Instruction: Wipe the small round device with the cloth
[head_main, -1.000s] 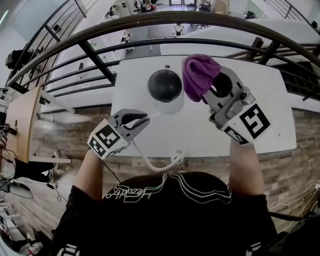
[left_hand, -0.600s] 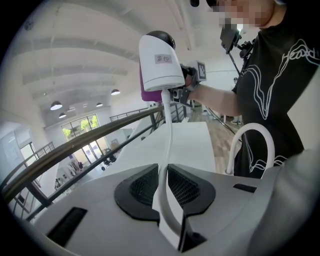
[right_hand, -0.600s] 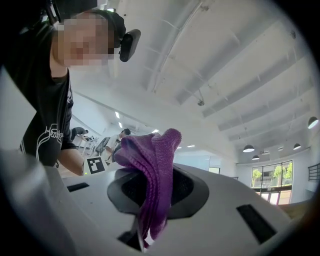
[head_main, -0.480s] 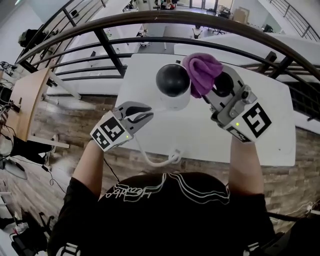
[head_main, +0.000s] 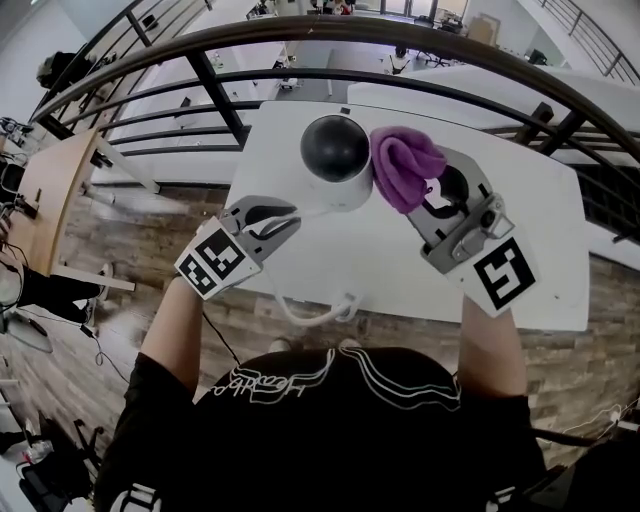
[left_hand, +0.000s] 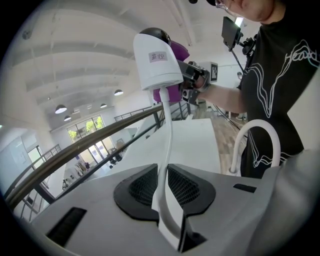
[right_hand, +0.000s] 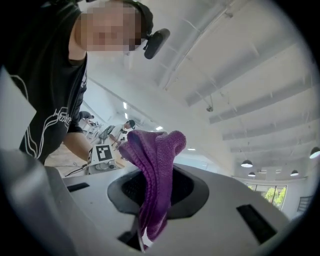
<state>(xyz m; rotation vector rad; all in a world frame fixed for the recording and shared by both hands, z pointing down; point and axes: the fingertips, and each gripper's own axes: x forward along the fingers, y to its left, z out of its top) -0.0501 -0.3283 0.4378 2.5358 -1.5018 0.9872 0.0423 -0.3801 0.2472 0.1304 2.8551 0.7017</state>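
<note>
The small round device (head_main: 335, 150), a black dome on a white body, stands on the white table (head_main: 530, 190). Its white cable (head_main: 300, 212) runs to my left gripper (head_main: 284, 222), which is shut on it. My right gripper (head_main: 418, 196) is shut on a bunched purple cloth (head_main: 405, 165) that lies against the dome's right side. In the left gripper view the cable (left_hand: 167, 145) rises from between my jaws to the device (left_hand: 157, 62), with the cloth (left_hand: 172, 92) behind it. The right gripper view shows the cloth (right_hand: 155, 170) pinched between the pads; the device is hidden there.
The cable loops over the table's near edge (head_main: 335, 308). A dark metal railing (head_main: 300, 40) curves along the table's far side, with a lower floor beyond it. A wooden desk (head_main: 50, 190) is at the far left. The person's torso stands close to the near edge.
The right gripper has carried the cloth from the dome's upper right down along its right side, nearer to me. The left gripper has kept its hold on the cable.
</note>
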